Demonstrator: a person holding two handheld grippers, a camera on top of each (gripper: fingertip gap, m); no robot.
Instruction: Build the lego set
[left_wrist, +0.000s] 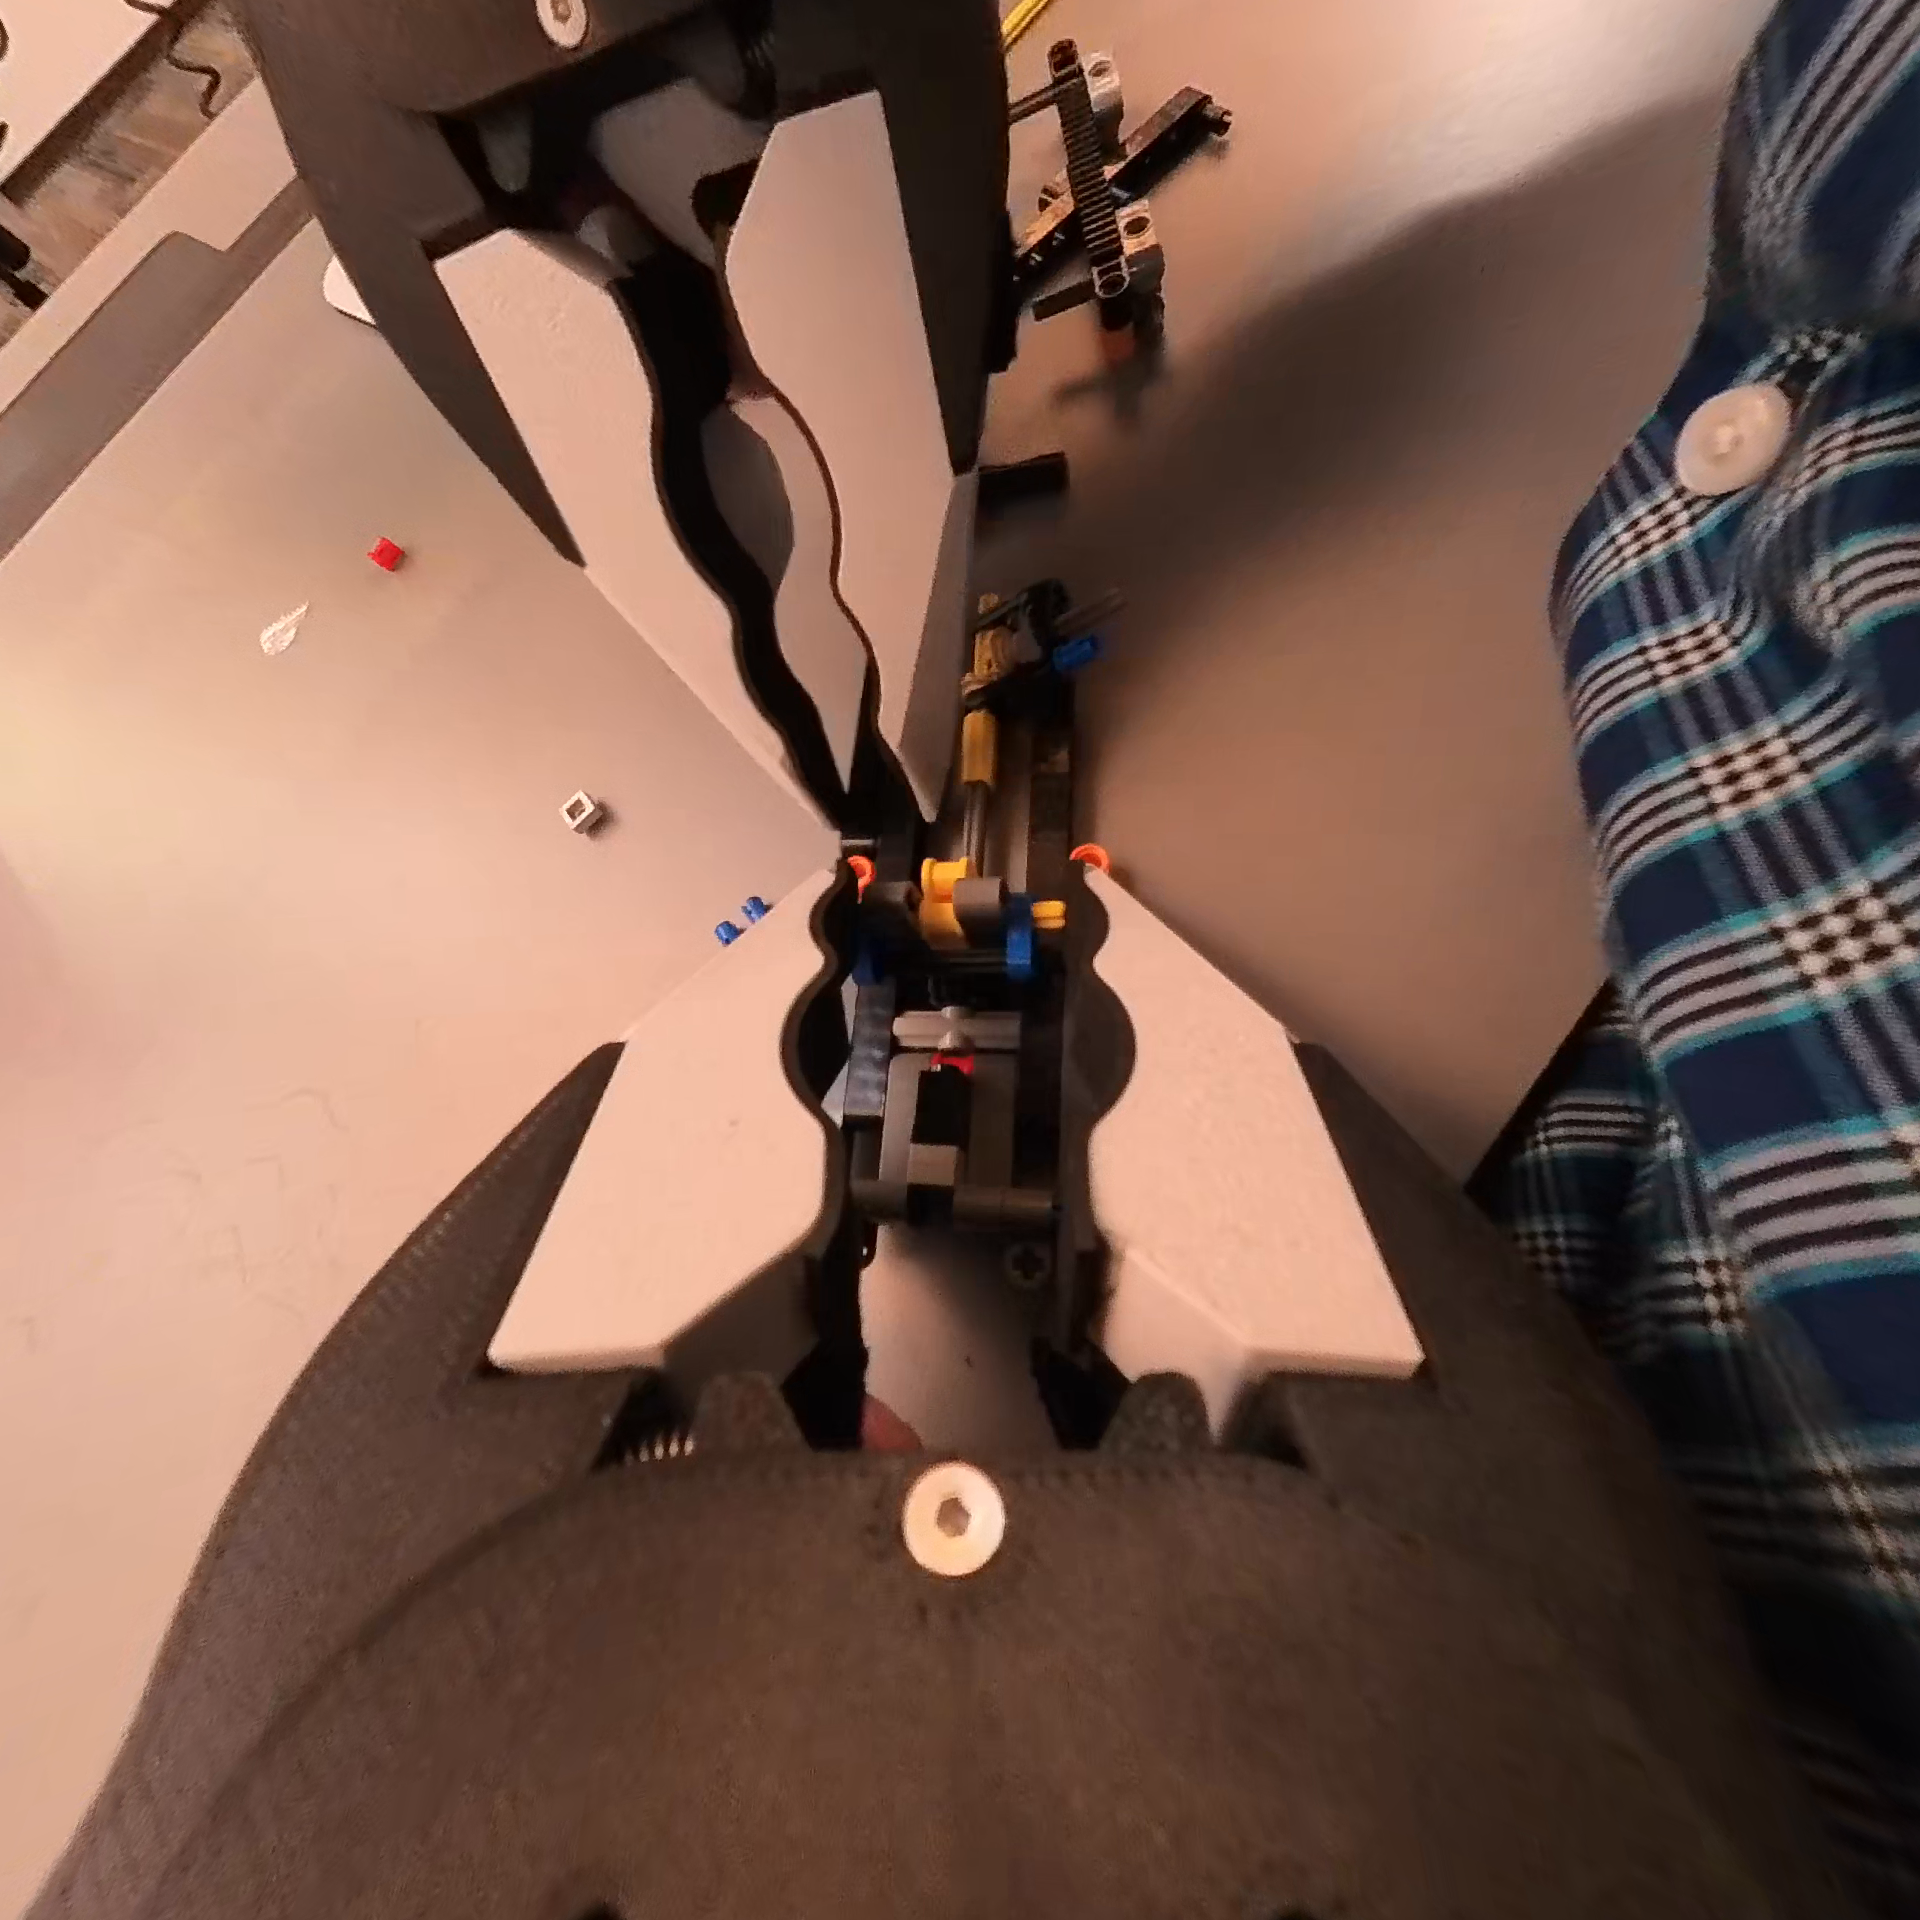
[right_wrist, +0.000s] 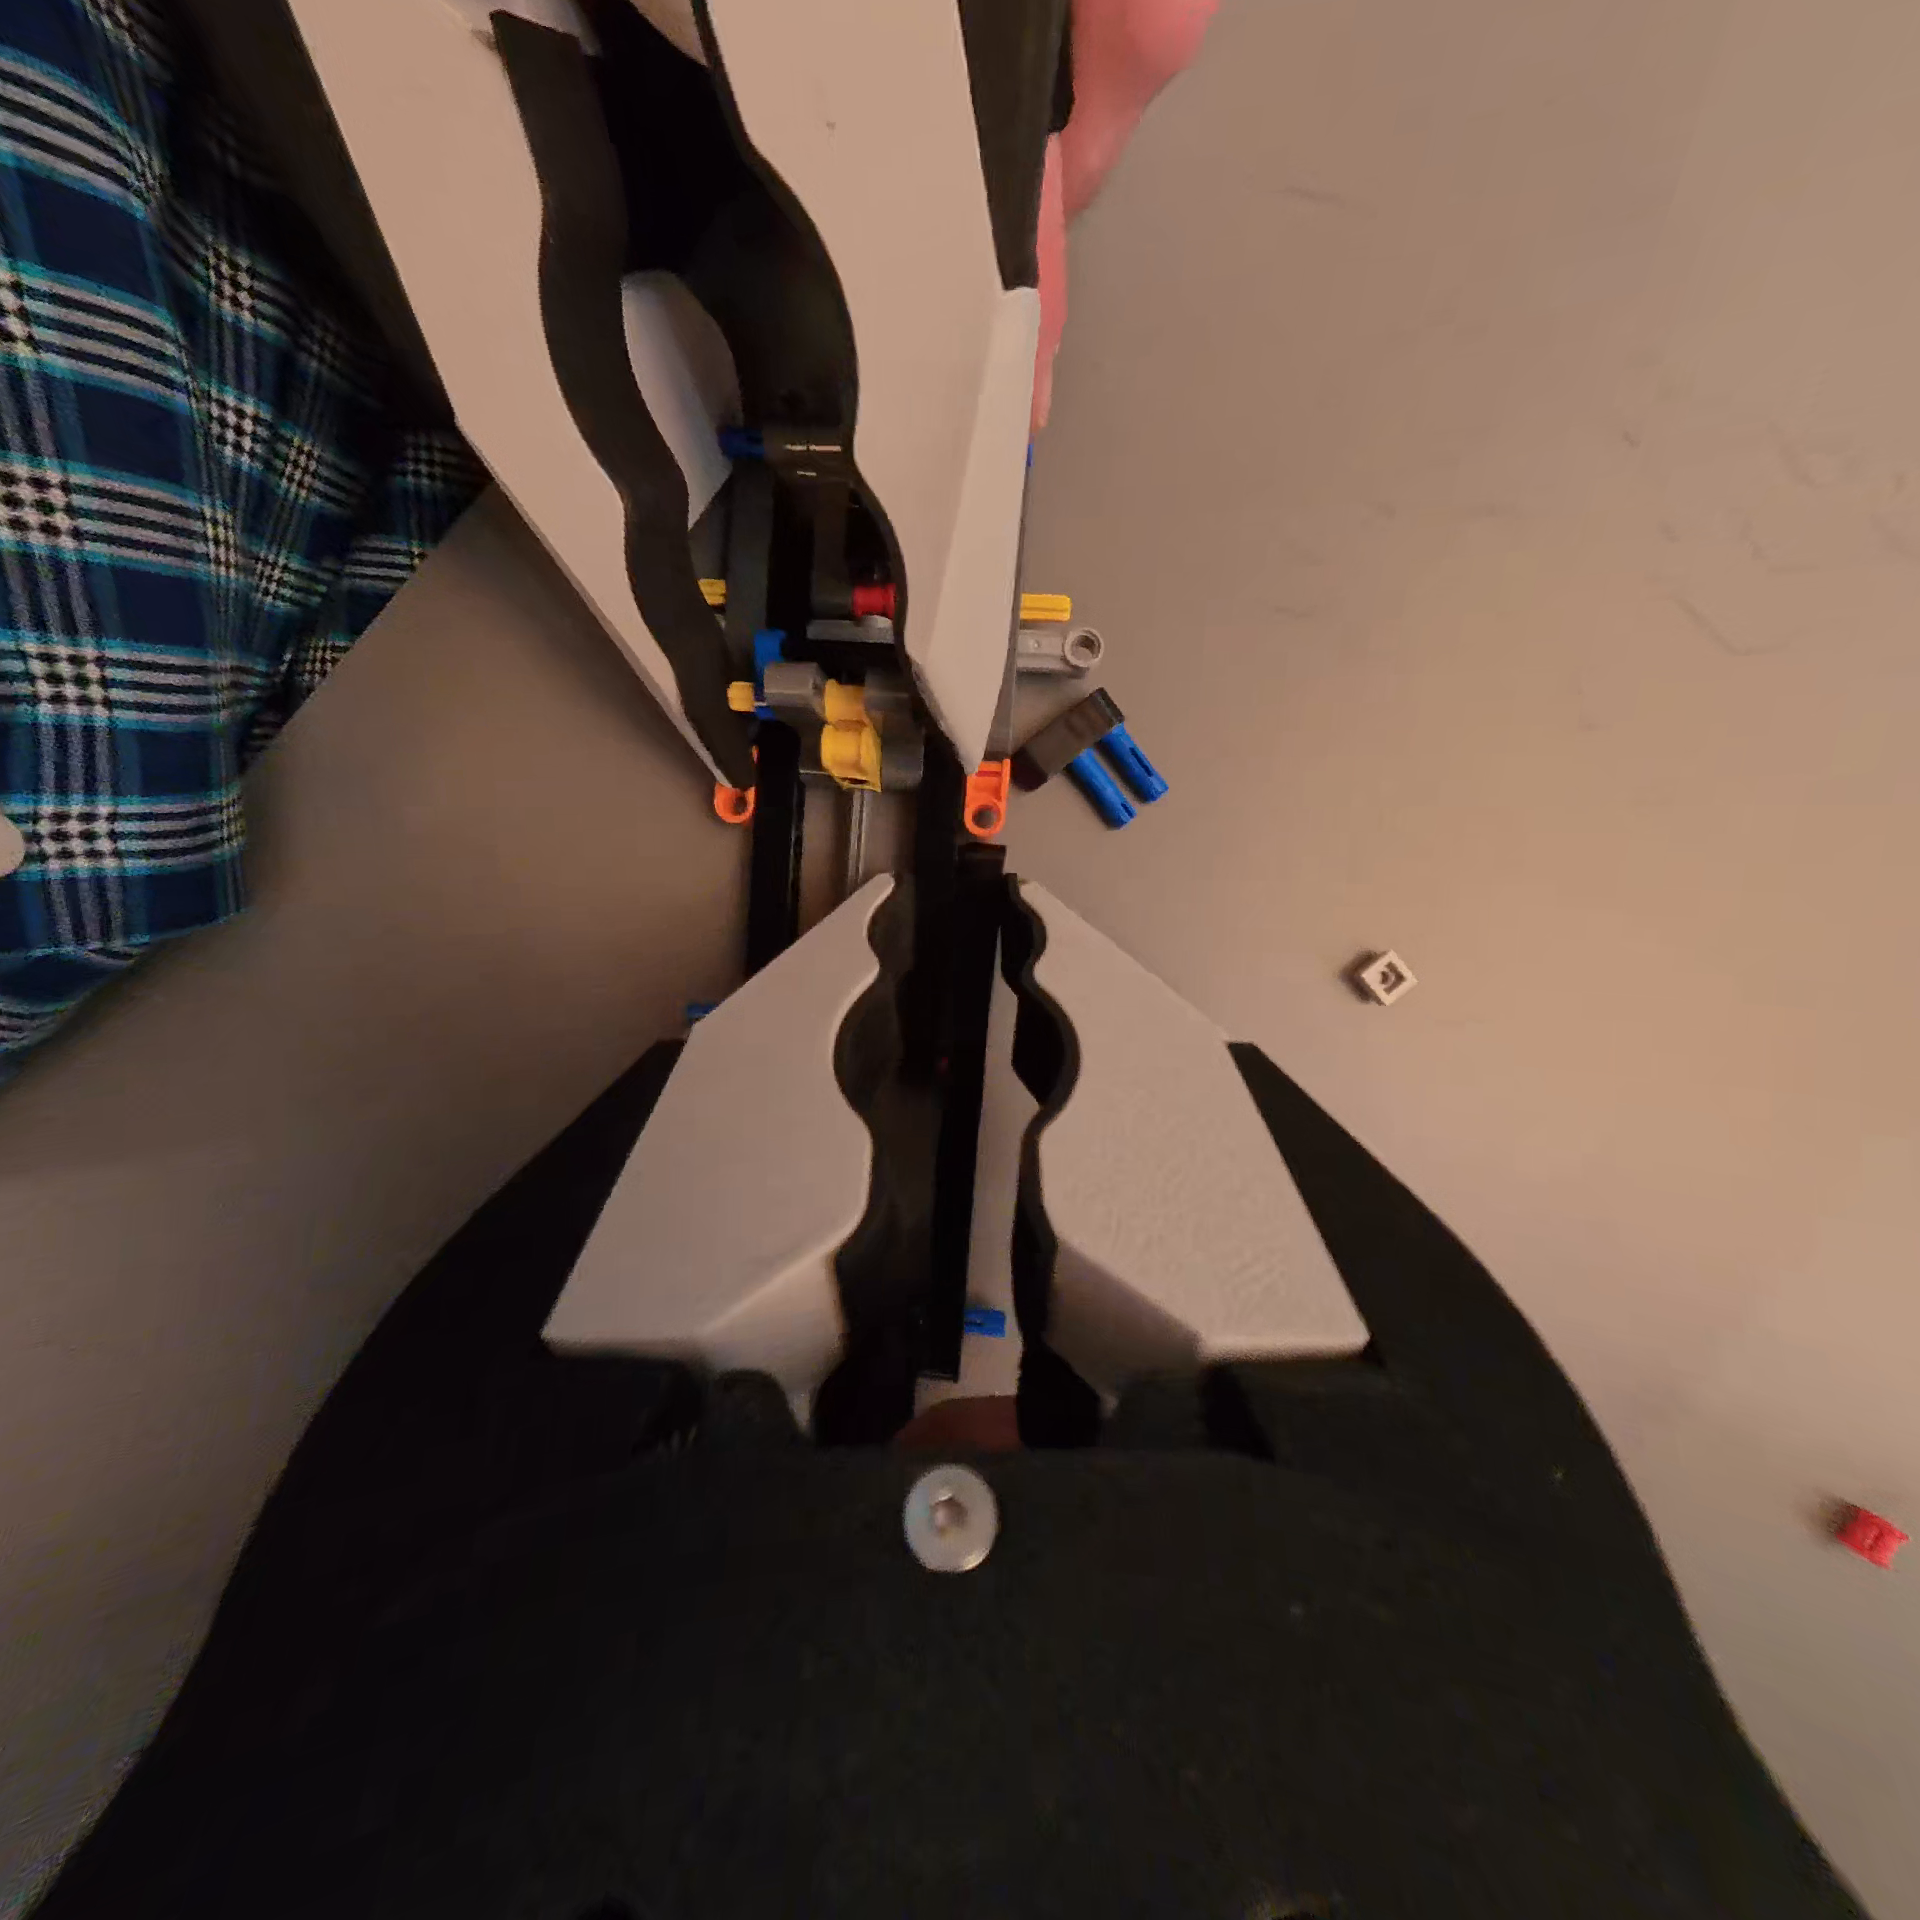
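Note:
A lego assembly (left_wrist: 961, 1049) with a black frame and yellow, blue, grey and orange parts is held over the beige table (left_wrist: 312, 1039). My left gripper (left_wrist: 966, 878) is shut on it, with a finger on each side of the frame. My right gripper (right_wrist: 954, 885) is shut on a long black beam (right_wrist: 951, 1049) along one side of the same assembly (right_wrist: 847, 727). The two grippers face each other, tips nearly touching. The right gripper (left_wrist: 868, 810) shows from above in the left wrist view, and the left gripper (right_wrist: 847, 764) from above in the right wrist view.
Loose parts lie on the table: a red piece (left_wrist: 385, 553), a small grey piece (left_wrist: 582, 812), blue pins (right_wrist: 1117, 774), a short black piece (left_wrist: 1023, 480) and a pile of black beams with a toothed rack (left_wrist: 1101, 197). A person's plaid shirt (left_wrist: 1766, 831) is close by. The grippers are tip to tip, or close to it. About 7 centimeters separates my right fingertips from the small grey piece (left_wrist: 582, 812). It turns up in the right wrist view (right_wrist: 1376, 961) as well.

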